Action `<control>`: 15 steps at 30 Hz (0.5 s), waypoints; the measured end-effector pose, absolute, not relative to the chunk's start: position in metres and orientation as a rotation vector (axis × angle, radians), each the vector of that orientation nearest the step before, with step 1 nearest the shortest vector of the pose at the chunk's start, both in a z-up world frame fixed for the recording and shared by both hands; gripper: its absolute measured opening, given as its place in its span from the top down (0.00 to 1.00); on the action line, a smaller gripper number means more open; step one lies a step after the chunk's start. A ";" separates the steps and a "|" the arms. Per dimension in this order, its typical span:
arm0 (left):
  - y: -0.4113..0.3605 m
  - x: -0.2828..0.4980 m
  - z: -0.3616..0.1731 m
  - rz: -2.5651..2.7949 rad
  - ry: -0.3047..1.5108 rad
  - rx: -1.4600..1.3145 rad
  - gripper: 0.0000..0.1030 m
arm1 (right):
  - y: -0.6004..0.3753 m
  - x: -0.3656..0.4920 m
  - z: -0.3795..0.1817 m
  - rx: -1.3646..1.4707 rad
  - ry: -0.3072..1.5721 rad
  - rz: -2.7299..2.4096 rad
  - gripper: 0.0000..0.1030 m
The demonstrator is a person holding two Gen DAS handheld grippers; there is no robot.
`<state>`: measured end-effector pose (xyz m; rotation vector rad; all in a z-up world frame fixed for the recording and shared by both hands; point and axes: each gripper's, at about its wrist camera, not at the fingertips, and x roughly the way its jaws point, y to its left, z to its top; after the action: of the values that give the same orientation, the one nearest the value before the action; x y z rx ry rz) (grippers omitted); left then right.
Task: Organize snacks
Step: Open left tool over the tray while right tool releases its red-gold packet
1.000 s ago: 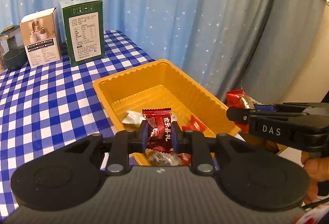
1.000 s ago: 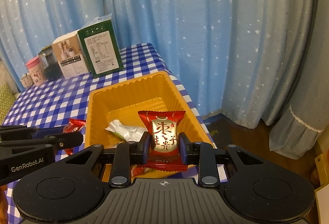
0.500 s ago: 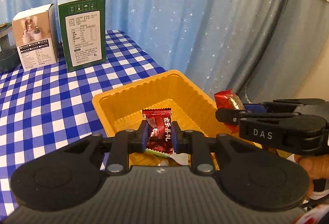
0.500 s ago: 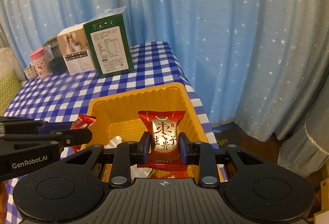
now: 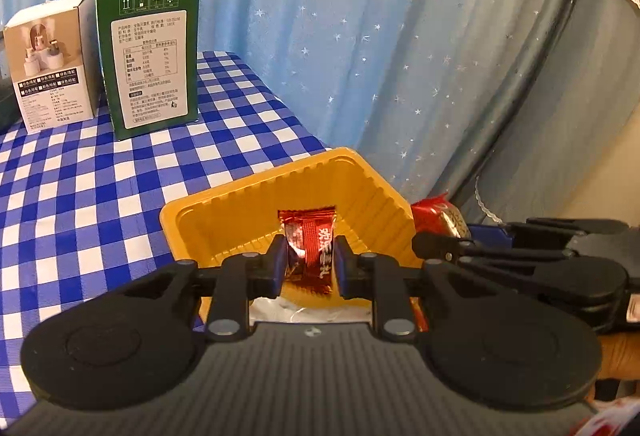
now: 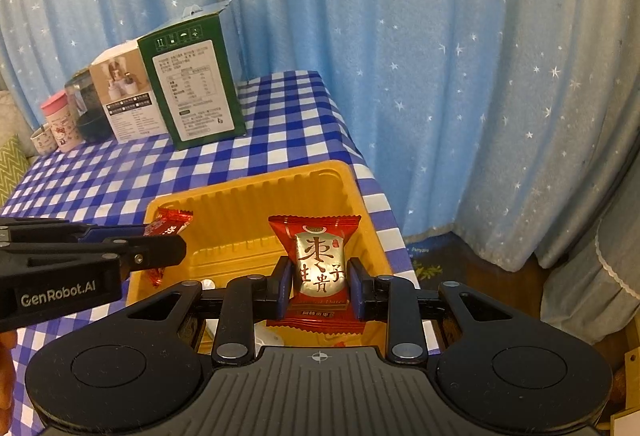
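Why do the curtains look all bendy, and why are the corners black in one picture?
Right wrist view: the fisheye lens bows the blue star curtain and leaves dark corners. Left wrist view: the same bending tilts the green box, but no black corners. Both views are sharp and evenly lit, with shine on the red-and-gold snack packet.

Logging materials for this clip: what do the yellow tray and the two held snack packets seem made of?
Yellow tray: thin moulded plastic, semi-gloss, with ribbed walls and a rolled rim. Red packet in the right gripper: glossy plastic film with a metallic gold panel and crimped ends. Dark red packet in the left gripper: shiny, crinkled, probably foil-lined film.
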<state>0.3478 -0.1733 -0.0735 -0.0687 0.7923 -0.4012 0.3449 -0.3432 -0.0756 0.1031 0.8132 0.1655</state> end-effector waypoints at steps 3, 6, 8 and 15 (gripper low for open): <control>-0.170 0.349 -0.073 -0.388 0.784 -0.066 0.65 | -0.343 0.345 -0.076 0.104 0.815 0.171 0.71; -0.164 0.347 -0.073 -0.372 0.785 -0.066 0.65 | -0.344 0.344 -0.077 0.103 0.815 0.170 0.71; -0.161 0.343 -0.074 -0.364 0.790 -0.055 0.65 | -0.345 0.344 -0.078 0.112 0.820 0.171 0.71; -0.150 0.329 -0.079 -0.333 0.797 -0.025 0.65 | -0.338 0.345 -0.077 0.112 0.824 0.192 0.71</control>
<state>0.3290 -0.1503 -0.0792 -0.0255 0.7975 -0.3334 0.3451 -0.3381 -0.0768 0.1121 0.8237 0.1916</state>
